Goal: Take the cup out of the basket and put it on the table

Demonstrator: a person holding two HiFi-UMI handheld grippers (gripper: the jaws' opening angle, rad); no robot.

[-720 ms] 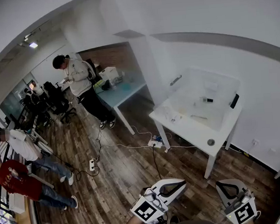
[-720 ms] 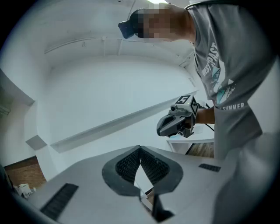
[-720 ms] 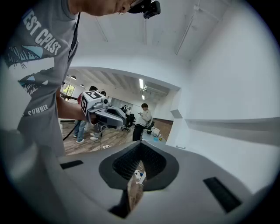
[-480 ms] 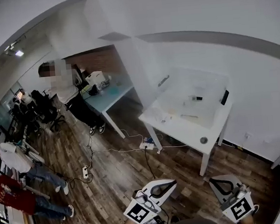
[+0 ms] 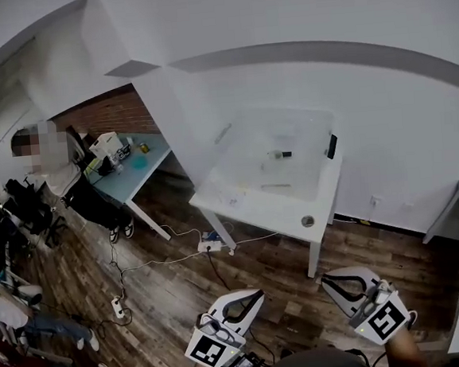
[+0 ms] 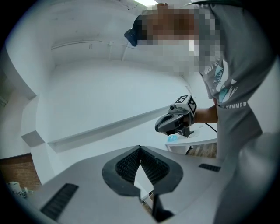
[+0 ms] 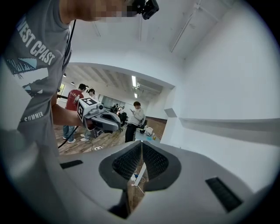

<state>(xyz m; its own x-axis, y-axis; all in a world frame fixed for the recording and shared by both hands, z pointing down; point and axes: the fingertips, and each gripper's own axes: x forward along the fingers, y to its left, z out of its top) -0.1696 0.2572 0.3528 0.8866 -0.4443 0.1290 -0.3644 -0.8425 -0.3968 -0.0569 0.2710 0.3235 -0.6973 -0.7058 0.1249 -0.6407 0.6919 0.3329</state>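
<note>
L gripper [image 5: 254, 296]: we held it low over wood floor [image 5: 167, 288], fingers together, nothing betw. them. R gripper [image 5: 331, 280]: likewise closed, empty. Both well apart from white table [image 5: 288, 212]. Basket [image 5: 238, 150]: clear-walled, sat on that table by wall. Cup: we couldn't make it out; small items in basket too far off to tell. Person [image 5: 60, 165] stood by far desk [image 5: 136, 169].

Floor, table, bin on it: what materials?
Floor: brown planks with visible grain and seams; real wood or laminate, can't tell. Table: smooth matte white top and legs; painted board or metal, unclear. Clear bin: likely translucent plastic, since its contents show through its walls.
</note>
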